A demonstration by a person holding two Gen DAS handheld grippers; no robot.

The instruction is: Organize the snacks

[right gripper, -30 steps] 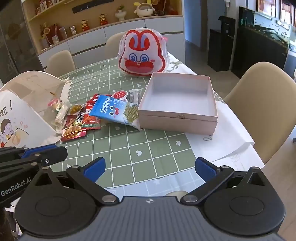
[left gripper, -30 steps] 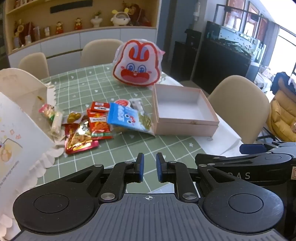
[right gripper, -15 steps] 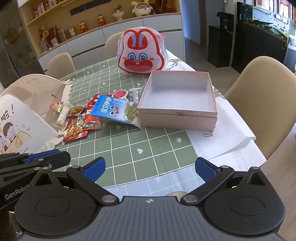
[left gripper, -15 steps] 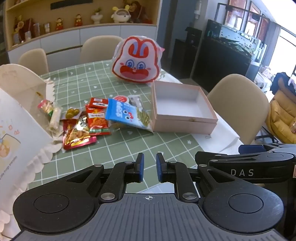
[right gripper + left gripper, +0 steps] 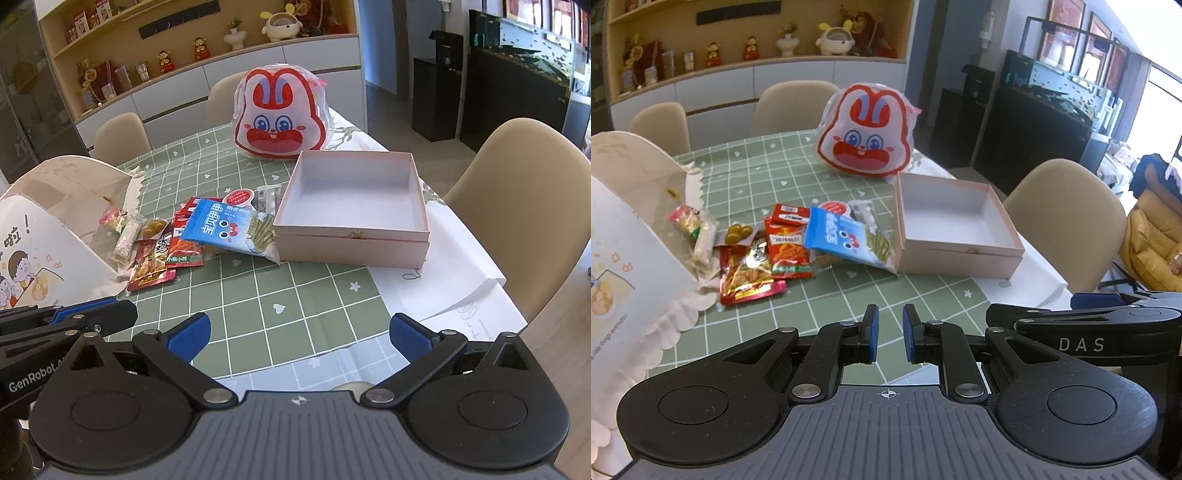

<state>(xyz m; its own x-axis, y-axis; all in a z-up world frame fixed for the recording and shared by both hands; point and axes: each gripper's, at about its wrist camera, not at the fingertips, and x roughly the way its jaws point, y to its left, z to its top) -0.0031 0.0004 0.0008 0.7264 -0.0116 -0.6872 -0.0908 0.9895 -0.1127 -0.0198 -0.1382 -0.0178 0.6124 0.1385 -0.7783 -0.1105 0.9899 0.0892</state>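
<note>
Several snack packets lie in a heap on the green checked tablecloth: a blue packet (image 5: 834,232) (image 5: 221,225), red packets (image 5: 786,251) (image 5: 151,269), a packet of green olives (image 5: 738,233) and a clear-wrapped sweet (image 5: 698,229). Right of the heap stands an open pink box (image 5: 960,254) (image 5: 351,247) with nothing inside. My left gripper (image 5: 889,321) hovers over the near table edge, shut with nothing between its fingers. My right gripper (image 5: 300,332) hangs beside it, open wide and holding nothing. Both are well short of the snacks.
A big rabbit-face bag (image 5: 866,136) (image 5: 280,118) stands behind the box. A white printed paper bag (image 5: 624,236) (image 5: 37,251) lies on its side at the left. White paper (image 5: 443,280) sits under the box. Beige chairs (image 5: 524,192) ring the table.
</note>
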